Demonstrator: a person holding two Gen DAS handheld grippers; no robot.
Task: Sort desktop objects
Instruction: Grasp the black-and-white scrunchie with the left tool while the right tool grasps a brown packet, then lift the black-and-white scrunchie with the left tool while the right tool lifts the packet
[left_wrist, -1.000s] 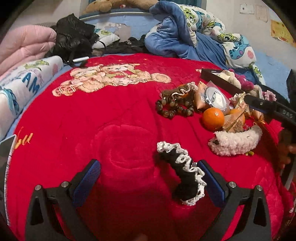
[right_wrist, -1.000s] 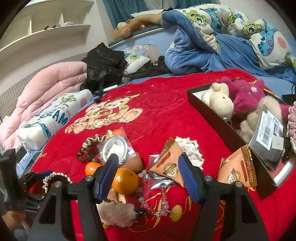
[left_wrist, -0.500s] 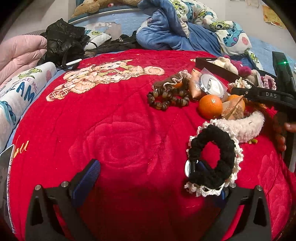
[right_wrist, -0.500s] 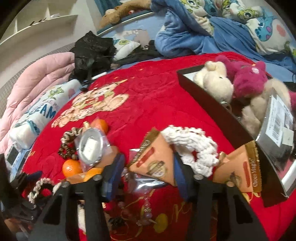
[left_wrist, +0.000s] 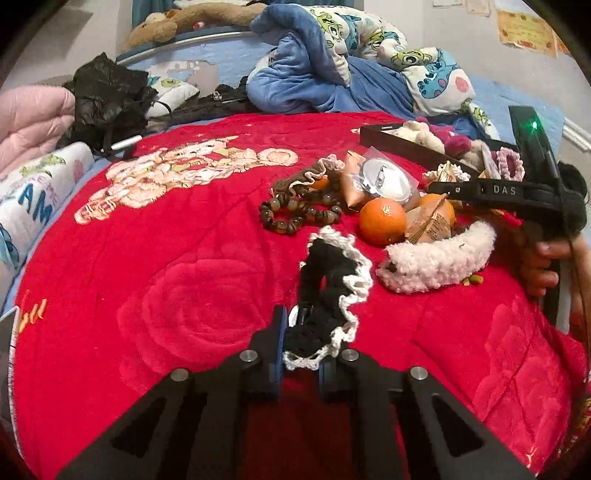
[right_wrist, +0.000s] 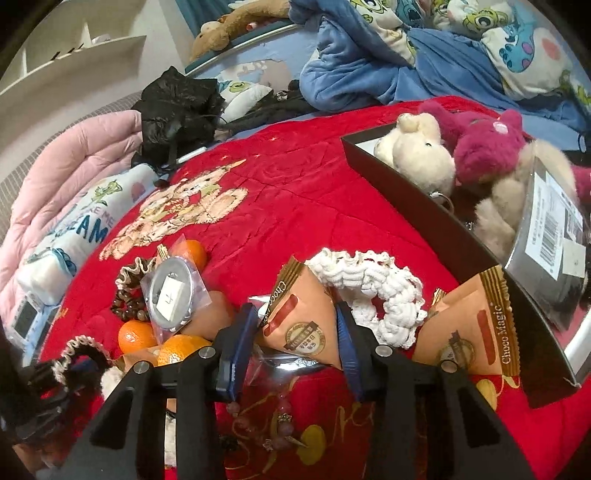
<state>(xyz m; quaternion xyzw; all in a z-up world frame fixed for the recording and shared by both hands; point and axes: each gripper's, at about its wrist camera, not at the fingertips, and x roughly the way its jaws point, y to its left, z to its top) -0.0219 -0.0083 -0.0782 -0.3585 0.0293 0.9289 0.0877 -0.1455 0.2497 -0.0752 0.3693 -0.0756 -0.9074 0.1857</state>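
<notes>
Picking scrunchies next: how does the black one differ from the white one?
The black scrunchie has white lace trim and is pinched in the left gripper, whose jaws are closing; the white scrunchie is plain cream, lying free beside the right gripper. Both are crocheted rings.

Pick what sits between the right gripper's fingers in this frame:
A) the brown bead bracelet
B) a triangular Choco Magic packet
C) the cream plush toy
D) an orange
B: in the right wrist view the right gripper has the triangular packet between its closing jaws, pads against its two sides; an orange lies off to the left.
</notes>
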